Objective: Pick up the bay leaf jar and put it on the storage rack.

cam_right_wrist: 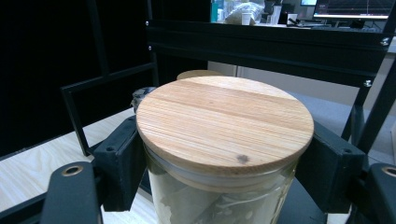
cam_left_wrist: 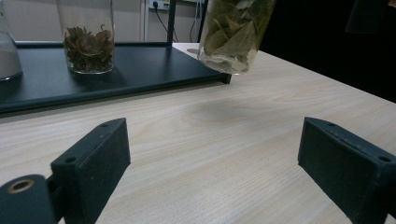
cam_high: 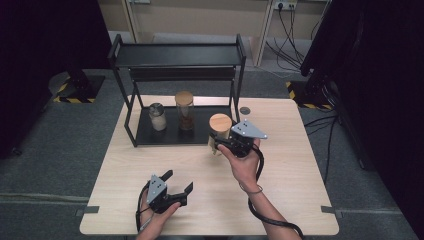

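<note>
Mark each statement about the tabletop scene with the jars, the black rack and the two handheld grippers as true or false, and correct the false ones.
1. The right gripper is clamped on a glass jar with a wooden lid. True.
2. The left gripper holds a jar. False: its jaws stand open over bare table, with nothing between them.
3. The held jar contains white powder. False: the left gripper view shows pale green leaves inside it.
4. Two other jars stand on the lower shelf of the black rack. True: a short jar of white contents and a taller jar of brown pieces.
5. The held jar stands flat on the table. False: it hangs tilted, clear of the surface.
</note>
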Tool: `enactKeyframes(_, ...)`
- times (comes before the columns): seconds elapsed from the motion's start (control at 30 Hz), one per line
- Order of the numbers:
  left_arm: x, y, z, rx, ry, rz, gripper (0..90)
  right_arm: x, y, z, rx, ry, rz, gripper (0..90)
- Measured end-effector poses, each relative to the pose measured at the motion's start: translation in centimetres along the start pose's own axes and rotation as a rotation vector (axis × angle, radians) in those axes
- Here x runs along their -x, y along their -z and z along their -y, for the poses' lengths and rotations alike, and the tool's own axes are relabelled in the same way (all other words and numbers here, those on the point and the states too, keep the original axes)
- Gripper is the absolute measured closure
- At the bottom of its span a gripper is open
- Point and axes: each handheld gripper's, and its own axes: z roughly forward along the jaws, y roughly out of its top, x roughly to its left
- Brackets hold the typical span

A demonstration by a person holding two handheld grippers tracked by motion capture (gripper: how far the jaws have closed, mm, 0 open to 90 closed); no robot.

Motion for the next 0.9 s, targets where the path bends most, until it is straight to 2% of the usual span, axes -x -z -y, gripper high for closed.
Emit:
enactKeyframes(0.47,0.1,0.0,0.0,0.002,-0.003,0.004,8.5,0.2,-2.0,-0.6,-0.003,-0.019,0.012,25.2)
enactKeyframes(0.9,0.1,0.0,0.0,0.002,-0.004,0.006,8.5,1.0,-3.3,-0.9,-0.011,-0.035,0.043,25.2)
